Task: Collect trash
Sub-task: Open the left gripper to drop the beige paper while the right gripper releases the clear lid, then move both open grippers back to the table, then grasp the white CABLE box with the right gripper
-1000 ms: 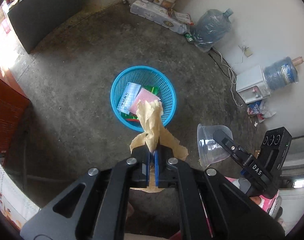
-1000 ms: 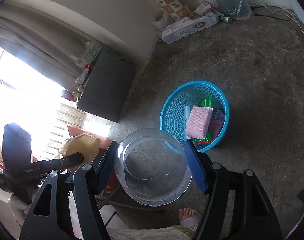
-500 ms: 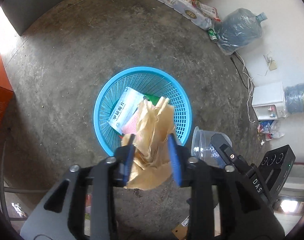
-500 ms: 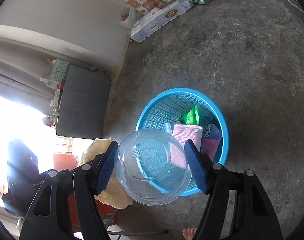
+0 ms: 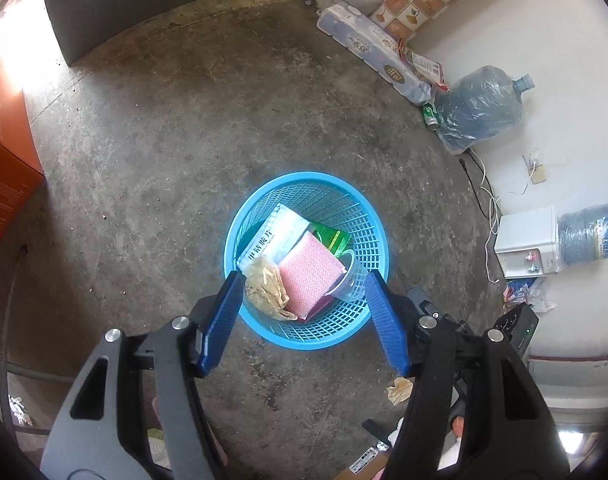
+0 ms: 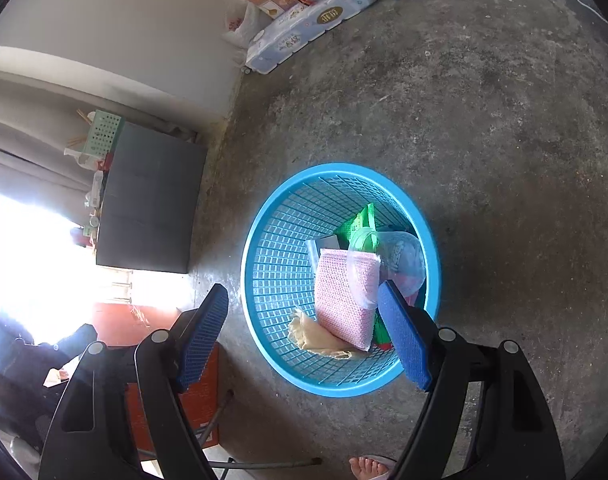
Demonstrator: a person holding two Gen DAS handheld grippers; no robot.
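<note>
On the concrete floor stands the blue basket [image 5: 306, 338], with both tools poised above it. Left gripper [image 5: 305, 312] is spread wide and holds nothing; right gripper [image 6: 304, 336] likewise gapes empty. Inside lie the crumpled brown paper [image 5: 266, 290], a pink sponge [image 5: 311, 274], a clear plastic cup [image 6: 399, 262] on its side (leaning over the sponge), a white packet [image 5: 274, 236] and a green wrapper [image 5: 331, 238]. One more paper scrap [image 5: 399, 389] sits on the floor just outside.

We see round blue lattice plastic basket [image 5: 373, 236], glossy; crumpled tan paper wad [image 5: 267, 289], matt; pink knobbly-textured sponge pad [image 5: 311, 276]; clear glossy plastic cup [image 6: 399, 260]; rough mottled grey concrete floor [image 5: 176, 152].
</note>
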